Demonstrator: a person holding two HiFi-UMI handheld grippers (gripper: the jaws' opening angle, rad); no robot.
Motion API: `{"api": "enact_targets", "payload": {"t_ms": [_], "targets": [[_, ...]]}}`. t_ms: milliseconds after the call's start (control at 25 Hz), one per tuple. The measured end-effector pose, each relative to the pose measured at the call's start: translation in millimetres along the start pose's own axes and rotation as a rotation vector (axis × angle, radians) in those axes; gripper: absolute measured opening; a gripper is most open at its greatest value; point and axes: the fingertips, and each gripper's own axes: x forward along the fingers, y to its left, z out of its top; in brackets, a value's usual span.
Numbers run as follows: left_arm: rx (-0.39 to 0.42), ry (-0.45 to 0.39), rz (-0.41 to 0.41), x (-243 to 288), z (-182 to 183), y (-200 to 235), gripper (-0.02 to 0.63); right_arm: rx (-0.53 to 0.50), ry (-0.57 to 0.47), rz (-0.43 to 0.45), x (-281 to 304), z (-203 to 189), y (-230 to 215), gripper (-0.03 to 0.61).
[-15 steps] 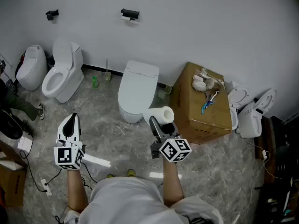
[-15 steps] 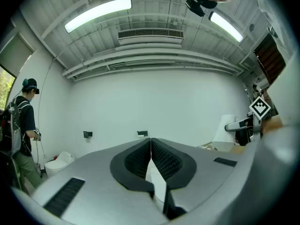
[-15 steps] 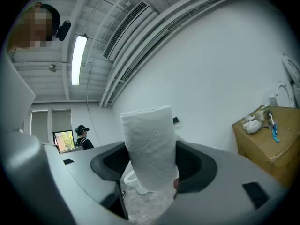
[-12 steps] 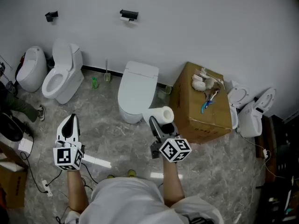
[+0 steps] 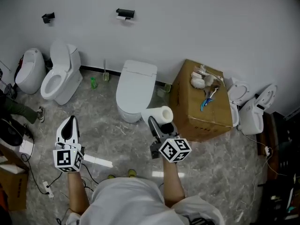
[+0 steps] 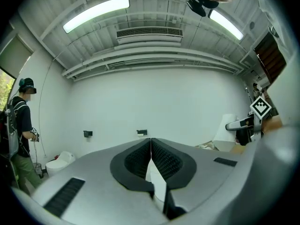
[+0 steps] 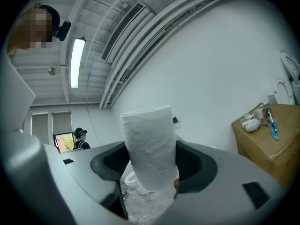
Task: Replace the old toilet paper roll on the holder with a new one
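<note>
A new white toilet paper roll [image 5: 159, 115] lies crosswise between the jaws of my right gripper [image 5: 156, 121], which is shut on it in front of the middle toilet [image 5: 135, 89]. In the right gripper view the roll [image 7: 149, 144] stands upright between the dark pads [image 7: 110, 161]. The black wall holder [image 5: 124, 13] carries a small old roll, far off on the white wall. My left gripper [image 5: 71, 121] is level at the left, shut with nothing in it; its pads meet in the left gripper view [image 6: 151, 144], where the holder [image 6: 142, 132] shows ahead.
A second black holder [image 5: 48, 17] is on the wall at left, above a toilet [image 5: 61, 76] and a urinal [image 5: 29, 67]. A cardboard box [image 5: 201, 102] with odds and ends stands at right, with more toilet parts [image 5: 253, 110] beyond. A person [image 6: 21, 125] stands at far left.
The head view has shifted a little, so the toilets and holders sit slightly higher and more to the left. Both grippers keep their pose, and the right one still grips the roll.
</note>
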Motion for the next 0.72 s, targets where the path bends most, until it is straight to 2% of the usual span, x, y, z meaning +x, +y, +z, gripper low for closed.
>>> {"api": "enact_targets", "payload": {"t_ms": [280, 720], "targets": [[0.001, 0.019, -0.001, 18, -6, -19, 0.021, 0.019, 0.009, 0.004, 1, 5, -25, 0.305], [0.024, 0.04, 0.026, 52, -17, -44, 0.021, 0.045, 0.027, 0.058, 29, 10, -66, 0.305]]}}
